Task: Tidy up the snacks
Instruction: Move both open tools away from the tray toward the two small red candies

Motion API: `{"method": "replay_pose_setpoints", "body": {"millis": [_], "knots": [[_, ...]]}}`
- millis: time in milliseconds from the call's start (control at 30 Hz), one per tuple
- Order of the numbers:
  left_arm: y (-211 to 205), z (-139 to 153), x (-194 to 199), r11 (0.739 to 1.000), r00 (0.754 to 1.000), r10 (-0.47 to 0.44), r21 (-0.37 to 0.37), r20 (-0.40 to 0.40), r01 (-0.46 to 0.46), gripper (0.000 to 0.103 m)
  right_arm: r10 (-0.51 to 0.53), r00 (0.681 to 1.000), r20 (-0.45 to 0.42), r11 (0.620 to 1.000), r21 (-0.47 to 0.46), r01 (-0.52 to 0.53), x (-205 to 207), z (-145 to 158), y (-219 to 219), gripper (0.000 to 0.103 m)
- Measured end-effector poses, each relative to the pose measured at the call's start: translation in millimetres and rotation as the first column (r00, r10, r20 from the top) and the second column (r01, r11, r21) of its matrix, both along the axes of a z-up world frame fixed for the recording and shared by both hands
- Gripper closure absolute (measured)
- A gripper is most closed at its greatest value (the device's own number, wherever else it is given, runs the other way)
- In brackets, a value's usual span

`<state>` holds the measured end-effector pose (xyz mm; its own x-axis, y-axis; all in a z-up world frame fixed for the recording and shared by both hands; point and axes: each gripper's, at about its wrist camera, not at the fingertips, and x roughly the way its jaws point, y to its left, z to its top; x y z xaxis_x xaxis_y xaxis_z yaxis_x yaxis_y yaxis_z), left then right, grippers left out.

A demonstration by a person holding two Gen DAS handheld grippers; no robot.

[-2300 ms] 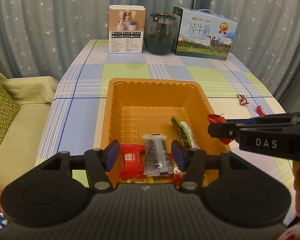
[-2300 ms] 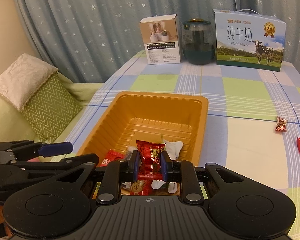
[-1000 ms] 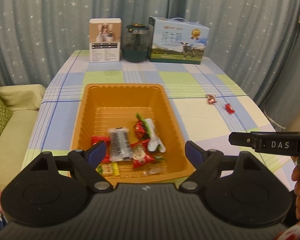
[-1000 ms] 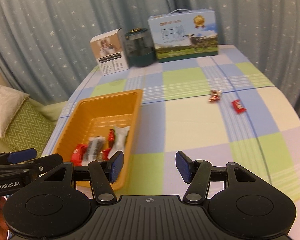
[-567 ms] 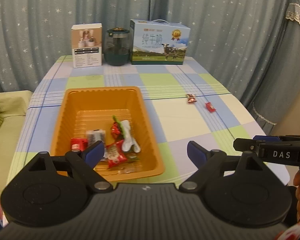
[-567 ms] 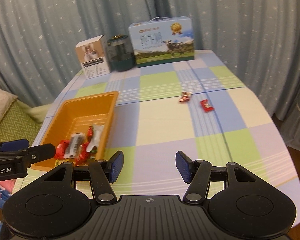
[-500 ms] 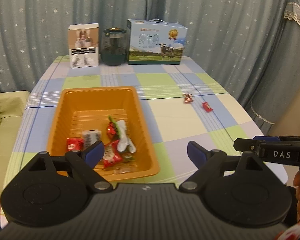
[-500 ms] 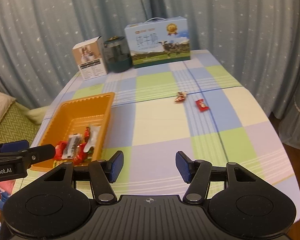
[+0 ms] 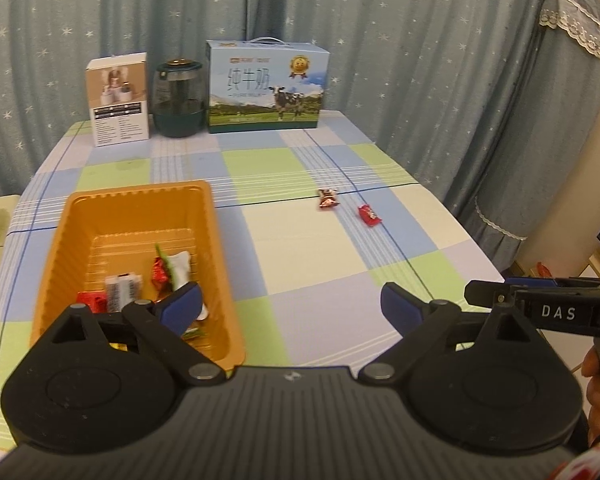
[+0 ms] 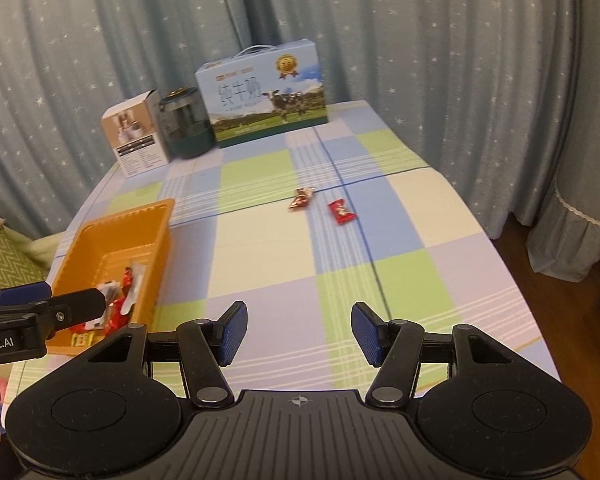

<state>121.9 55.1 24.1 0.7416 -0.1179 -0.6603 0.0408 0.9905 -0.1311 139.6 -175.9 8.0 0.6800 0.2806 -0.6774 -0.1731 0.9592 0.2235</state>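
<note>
Two wrapped candies lay loose on the checked tablecloth (image 9: 300, 248), well apart from the tray: a red-and-brown candy (image 9: 327, 199) on the left and, just beside it on the right, a red candy (image 9: 369, 215). In the right wrist view the same pair appeared as red-and-brown (image 10: 301, 197) and red (image 10: 341, 212), ahead of the gripper and far from its fingers.

Orange tray (image 9: 60, 240): sat on the left part of the table, near its front edge. Contents: several wrapped snacks (image 9: 168, 268) gathered at the near end, among them a white packet, a small red candy, a grey-striped packet and a flat red one. The far half of the tray floor was bare.

Left gripper (image 9: 290, 304): jaws wide and opening further, nothing between them; its left blue pad overlapped the tray's near right corner in the view, its right pad stood over bare cloth.

Right gripper (image 10: 296, 332): jaws moderately apart, nothing between them, above the tablecloth at the near edge of the table.

Back row against the star-print curtain (image 9: 380, 60), left to right: white product box (image 9: 118, 98), dark green lidded jar (image 9: 178, 98), blue milk carton case (image 9: 266, 86) with a cow picture and a carry handle.

A person's fingers (image 9: 598, 380) showed at the right edge of the left wrist view, behind the right gripper's handle.
</note>
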Motion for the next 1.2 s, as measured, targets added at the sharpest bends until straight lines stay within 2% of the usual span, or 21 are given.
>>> {"method": "replay_pose_setpoints", "body": {"millis": [733, 967, 1200], "knots": [[-36.6, -11.2, 42.9, 0.997, 0.997, -0.075, 0.004, -0.005, 0.075, 0.005, -0.063, 0.998, -0.020, 0.998, 0.004, 0.064, 32.1, -15.0, -37.1, 0.045], [-40.0, -18.3, 68.4, 0.997, 0.997, -0.074, 0.023, 0.000, 0.074, 0.005, -0.038, 0.999, 0.013, 0.999, -0.007, 0.038, 56.7, -20.8, -48.0, 0.045], [-41.3, -32.5, 104.8, 0.997, 0.997, -0.071, 0.036, -0.003, 0.071, 0.006, 0.031, 0.999, 0.044, 0.999, -0.038, -0.029, 94.7, -34.9, -47.1, 0.045]]}}
